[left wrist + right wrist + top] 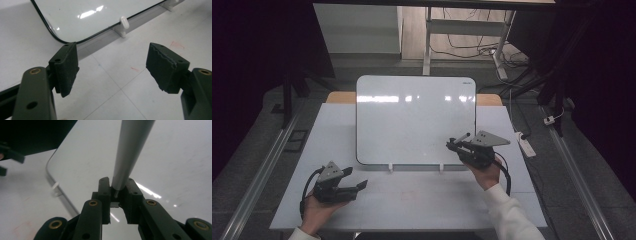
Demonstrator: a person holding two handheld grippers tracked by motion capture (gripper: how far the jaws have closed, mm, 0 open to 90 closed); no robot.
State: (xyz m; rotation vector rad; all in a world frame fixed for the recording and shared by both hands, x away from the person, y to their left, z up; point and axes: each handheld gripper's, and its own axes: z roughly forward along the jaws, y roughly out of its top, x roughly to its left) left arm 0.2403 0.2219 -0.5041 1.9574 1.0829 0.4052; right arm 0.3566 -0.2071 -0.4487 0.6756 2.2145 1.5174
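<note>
Resting low on the white table (287, 200), the left gripper (360, 186) has its jaws spread wide with nothing between them, just short of the whiteboard's (412, 120) lower left corner. At the board's right edge, the right gripper (452, 144) pinches a grey marker (130, 150), whose far end is cut off in the right gripper view, over the board's surface.

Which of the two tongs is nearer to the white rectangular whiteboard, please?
The right. The right tongs, shut on a grey marker pen, hang over the white rectangular whiteboard at its lower right corner. The left tongs sit open over the table, short of its lower left corner.
</note>
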